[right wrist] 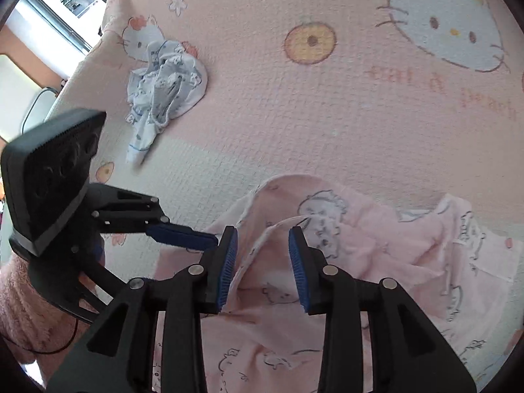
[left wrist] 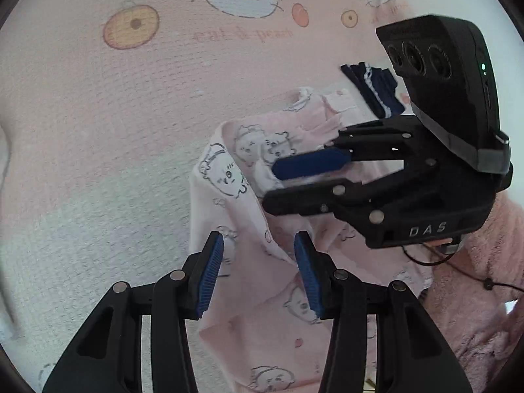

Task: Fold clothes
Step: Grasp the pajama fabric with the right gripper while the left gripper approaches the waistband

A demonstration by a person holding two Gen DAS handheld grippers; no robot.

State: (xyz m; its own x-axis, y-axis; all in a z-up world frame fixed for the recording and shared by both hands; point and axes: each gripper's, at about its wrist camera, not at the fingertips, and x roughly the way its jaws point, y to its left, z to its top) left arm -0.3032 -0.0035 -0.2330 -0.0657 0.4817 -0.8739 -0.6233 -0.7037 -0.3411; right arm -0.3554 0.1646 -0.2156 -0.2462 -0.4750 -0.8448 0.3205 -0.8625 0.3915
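Pink garment point(left wrist: 249, 216), printed with small cartoon faces, lies rumpled on my pink cat-print bedspread point(left wrist: 98, 131); it is my landmark for everything else. Left wrist view: my left gripper point(left wrist: 259, 270) hangs over the garment's near half, blue pads point(left wrist: 209, 278) spread apart, a raised ridge of the cloth showing between them, neither pad pressing it. My right gripper point(left wrist: 278, 180) comes in from the right side over the garment's middle, fingers pointing left, one blue pad facing the camera; from here its jaws look parted, with a blurred pale strip of cloth between them, but I cannot tell whether anything is gripped. A dark navy folded item point(left wrist: 373, 88) with white trim sits just beyond the garment's far edge, touching or nearly touching it. A fuzzy pink sleeve point(left wrist: 484, 294) shows to the right of the garment, behind the right gripper. Right wrist view: my right gripper point(right wrist: 262, 270) hovers above the garment point(right wrist: 376, 262), pads spread, and a fold of cloth rises in the gap between them without either pad clamping it. My left gripper point(right wrist: 183, 237) reaches in from the left, its blue pad tip at the garment's left edge, just beside my right gripper's left finger. A crumpled white-and-blue printed garment point(right wrist: 167, 88) lies well apart, beyond the pink garment toward the far left of the bedspread point(right wrist: 327, 114).
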